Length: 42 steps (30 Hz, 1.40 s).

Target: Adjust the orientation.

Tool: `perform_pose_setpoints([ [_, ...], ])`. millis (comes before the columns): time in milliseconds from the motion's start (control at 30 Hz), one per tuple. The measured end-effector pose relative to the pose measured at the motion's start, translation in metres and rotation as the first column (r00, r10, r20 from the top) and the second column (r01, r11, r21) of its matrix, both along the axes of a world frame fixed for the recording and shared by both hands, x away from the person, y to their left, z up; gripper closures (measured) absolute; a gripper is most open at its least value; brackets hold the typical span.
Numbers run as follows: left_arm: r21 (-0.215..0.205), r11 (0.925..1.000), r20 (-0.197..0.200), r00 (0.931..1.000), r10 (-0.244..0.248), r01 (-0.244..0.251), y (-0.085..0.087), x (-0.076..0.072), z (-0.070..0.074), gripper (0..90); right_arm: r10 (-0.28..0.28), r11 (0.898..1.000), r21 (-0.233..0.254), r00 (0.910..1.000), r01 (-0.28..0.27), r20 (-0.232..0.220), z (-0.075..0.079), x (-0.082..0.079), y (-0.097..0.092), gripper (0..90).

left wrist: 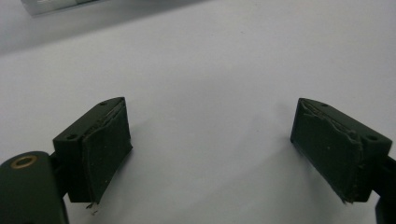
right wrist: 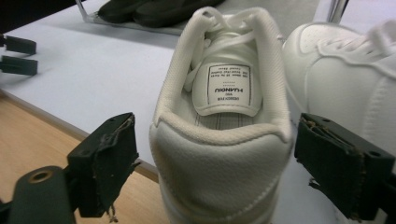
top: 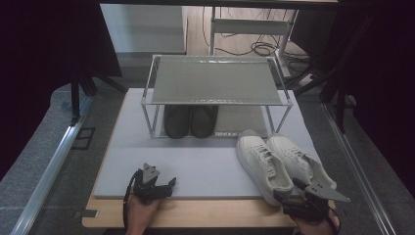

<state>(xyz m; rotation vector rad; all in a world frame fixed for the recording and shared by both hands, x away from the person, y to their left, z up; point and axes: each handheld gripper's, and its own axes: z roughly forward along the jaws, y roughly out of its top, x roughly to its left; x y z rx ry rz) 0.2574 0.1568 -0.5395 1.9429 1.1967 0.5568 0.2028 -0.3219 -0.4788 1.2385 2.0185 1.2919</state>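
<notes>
Two white sneakers stand side by side on the grey mat (top: pixel 195 161) at the front right, toes pointing away. My right gripper (right wrist: pixel 217 144) is open, one jaw on each side of the heel of the left sneaker (right wrist: pixel 219 168), with slim gaps between pads and heel. The other sneaker (right wrist: pixel 345 79) stands just to its right. In the high view this gripper (top: pixel 293 196) sits at the heels of the left sneaker (top: pixel 262 166) and the right sneaker (top: pixel 298 159). My left gripper (left wrist: pixel 210 130) is open and empty, low over the mat's front left (top: pixel 164 183).
A two-level metal shoe rack (top: pixel 215 81) stands at the back of the mat, its top shelf bare. A pair of black shoes (top: pixel 191 120) sits on its lower level. The wooden table edge (top: pixel 195 213) runs along the front. Cables lie on the floor behind.
</notes>
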Motion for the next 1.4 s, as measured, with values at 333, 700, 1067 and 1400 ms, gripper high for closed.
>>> perform_pose_setpoints([
  [333,0.001,1.0,0.0,1.0,0.0,0.0,0.0,0.0,0.0,11.6,-0.049,0.999,-0.02,0.9987,0.05,0.013,-0.018,0.014,0.014,9.3],
  [700,0.0,1.0,0.0,1.0,0.0,0.0,0.0,0.0,0.0,11.6,-0.088,0.996,-0.019,0.9939,0.089,0.066,-0.03,0.026,0.027,8.1],
  [1067,0.0,1.0,0.0,1.0,0.0,0.0,0.0,0.0,0.0,11.6,-0.085,0.996,-0.021,0.9936,0.087,0.074,-0.032,0.028,0.029,19.8],
  [1400,0.0,1.0,0.0,1.0,0.0,0.0,0.0,0.0,0.0,11.6,-0.079,0.996,-0.025,0.9947,0.08,0.067,-0.027,0.025,0.028,28.5],
])
